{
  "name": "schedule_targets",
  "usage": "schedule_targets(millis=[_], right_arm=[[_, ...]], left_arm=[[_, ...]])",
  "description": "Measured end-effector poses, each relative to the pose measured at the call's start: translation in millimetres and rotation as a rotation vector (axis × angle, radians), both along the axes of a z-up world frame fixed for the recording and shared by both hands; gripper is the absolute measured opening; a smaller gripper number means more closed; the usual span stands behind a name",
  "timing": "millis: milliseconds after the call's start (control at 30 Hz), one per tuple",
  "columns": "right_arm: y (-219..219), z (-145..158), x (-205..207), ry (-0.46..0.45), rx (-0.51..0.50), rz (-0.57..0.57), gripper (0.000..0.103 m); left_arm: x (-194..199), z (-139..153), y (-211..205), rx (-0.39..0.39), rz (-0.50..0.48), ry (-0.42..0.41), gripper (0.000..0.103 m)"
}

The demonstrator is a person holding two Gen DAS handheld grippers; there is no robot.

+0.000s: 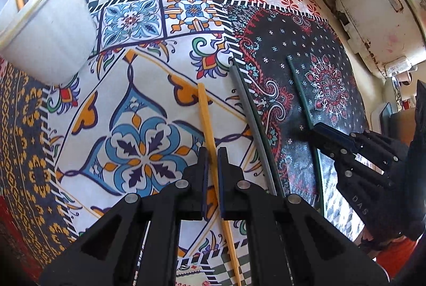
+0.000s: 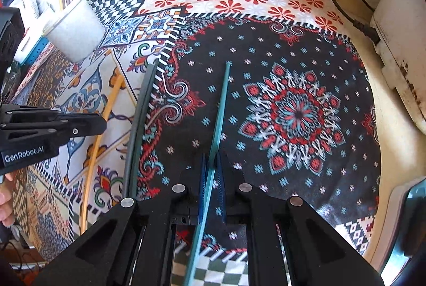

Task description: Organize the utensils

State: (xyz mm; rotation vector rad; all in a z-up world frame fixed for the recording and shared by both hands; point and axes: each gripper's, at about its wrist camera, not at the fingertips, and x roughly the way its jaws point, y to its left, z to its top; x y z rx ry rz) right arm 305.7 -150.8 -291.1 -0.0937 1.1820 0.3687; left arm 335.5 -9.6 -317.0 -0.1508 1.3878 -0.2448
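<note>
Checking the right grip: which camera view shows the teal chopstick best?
Right wrist view: the teal chopstick runs centrally into the right gripper, shut on it. Left wrist view shows it thin, at the side.

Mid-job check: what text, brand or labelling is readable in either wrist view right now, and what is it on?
"GenRobot.AI": white lettering on the black body of the left gripper, seen in the right wrist view.
"DAS": faint raised letters on the black body of the right gripper, seen in the left wrist view; possibly part of a longer word.
Nothing else readable.
</note>
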Motion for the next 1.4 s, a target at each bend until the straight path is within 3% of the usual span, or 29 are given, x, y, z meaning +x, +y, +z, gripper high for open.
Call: schedule_targets(millis=[300,467,1200,1300,1400], right_arm=[[13.9,-2.5,19.2,0.016,0.071,-0.021,0.005],[6.8,13.8,15.6,-0.014,0.116,-0.062,0.005],[-3.7,102.4,-19.5,-0.233,0.21,-0.102,0.004],[-1.1,110.4,-21.8,-0.258,0.209,-0.095,0.004],[-0.1,116.3,-22.9,-0.272,0.215,-0.092,0.001]], left_arm=[[10.2,1.9,-10.5,0.051,-0.04,-0.016,0.005],[10.1,4.0,-9.6,0.033,-0.024,-0.034,0.004],[-51.8,110.0,37.6,-0.045,0.141,-0.31,0.0],[-54.9,111.0,41.0,-0.044,0.128,-0.307,0.0],[-50.3,96.8,44.6,-0.035,0.129,-0.25,0.001]])
